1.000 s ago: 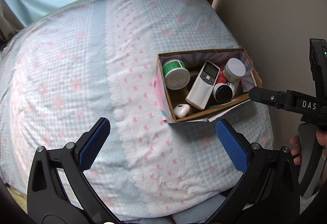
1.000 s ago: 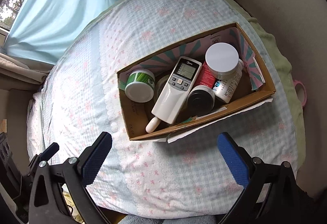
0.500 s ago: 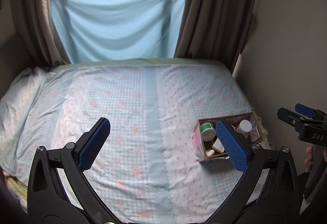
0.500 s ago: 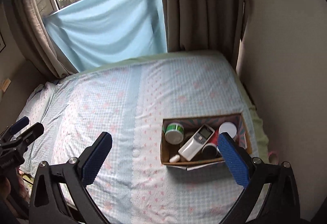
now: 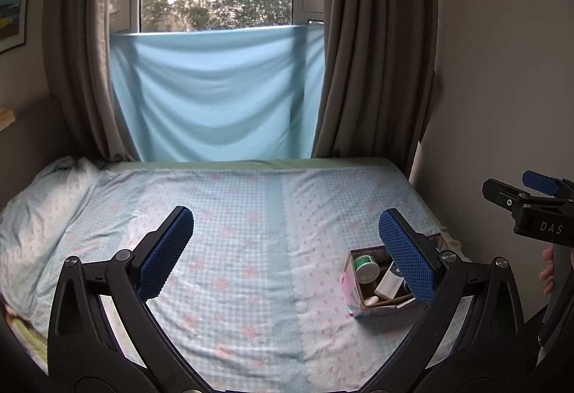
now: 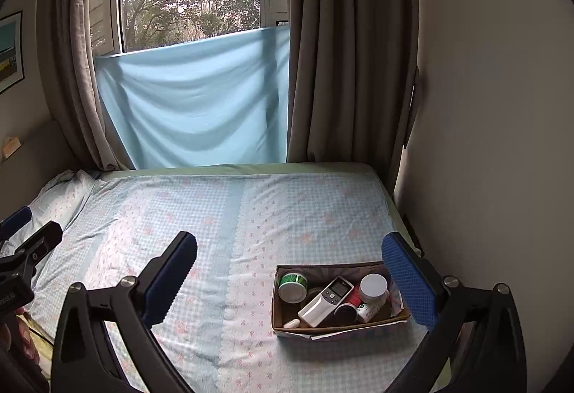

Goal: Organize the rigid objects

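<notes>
A cardboard box [image 6: 280, 307] sits on the bed near its right front corner; it also shows in the left wrist view [image 5: 353, 296]. It holds a white remote [image 6: 324, 301], a green-lidded jar [image 6: 292, 285], a white-capped bottle [image 6: 373, 287], a black-lidded jar [image 6: 345, 312] and a small white oval object [image 6: 291, 323]. My left gripper [image 5: 287, 253] is open and empty, held high and back from the bed. My right gripper [image 6: 290, 278] is open and empty, also held well back from the box.
The bed [image 6: 222, 235] has a blue-checked sheet with pink bows and a pillow [image 5: 39, 210] at the left. A wall [image 6: 484, 141] runs along the bed's right side. Curtains [image 6: 344, 52] and a blue cloth [image 6: 193, 102] hang at the window behind.
Both grippers have pulled back and tilted up from close over the box, so the box looks small and the whole bed and window show. Both stayed open and empty.
</notes>
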The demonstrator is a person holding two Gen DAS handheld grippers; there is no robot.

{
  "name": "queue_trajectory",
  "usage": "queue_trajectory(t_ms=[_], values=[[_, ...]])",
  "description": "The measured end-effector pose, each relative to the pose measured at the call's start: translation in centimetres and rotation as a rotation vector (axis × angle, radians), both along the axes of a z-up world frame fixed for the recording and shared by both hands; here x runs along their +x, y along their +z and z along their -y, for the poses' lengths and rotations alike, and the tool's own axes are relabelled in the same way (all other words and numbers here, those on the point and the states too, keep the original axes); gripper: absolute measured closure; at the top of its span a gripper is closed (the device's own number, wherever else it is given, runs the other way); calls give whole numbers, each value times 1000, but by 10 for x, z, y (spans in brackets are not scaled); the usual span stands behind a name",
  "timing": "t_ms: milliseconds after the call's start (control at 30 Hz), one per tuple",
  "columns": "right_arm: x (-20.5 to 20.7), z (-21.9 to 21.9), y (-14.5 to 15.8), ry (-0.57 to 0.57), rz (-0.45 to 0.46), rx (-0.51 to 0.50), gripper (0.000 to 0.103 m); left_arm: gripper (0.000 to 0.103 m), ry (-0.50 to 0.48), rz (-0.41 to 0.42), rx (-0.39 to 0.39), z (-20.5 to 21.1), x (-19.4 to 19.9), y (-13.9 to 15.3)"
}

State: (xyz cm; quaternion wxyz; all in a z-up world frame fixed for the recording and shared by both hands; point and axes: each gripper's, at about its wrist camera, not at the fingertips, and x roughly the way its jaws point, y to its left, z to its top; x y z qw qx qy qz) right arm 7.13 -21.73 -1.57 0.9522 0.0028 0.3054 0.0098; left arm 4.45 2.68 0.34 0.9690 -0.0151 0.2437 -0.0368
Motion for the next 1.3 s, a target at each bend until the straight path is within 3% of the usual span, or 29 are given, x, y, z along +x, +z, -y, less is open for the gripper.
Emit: queue_trajectory(t_ms=[1300], values=[[6,-7,-5,-6,11,-9,0,0,23,11,-10,-2,11,-2]])
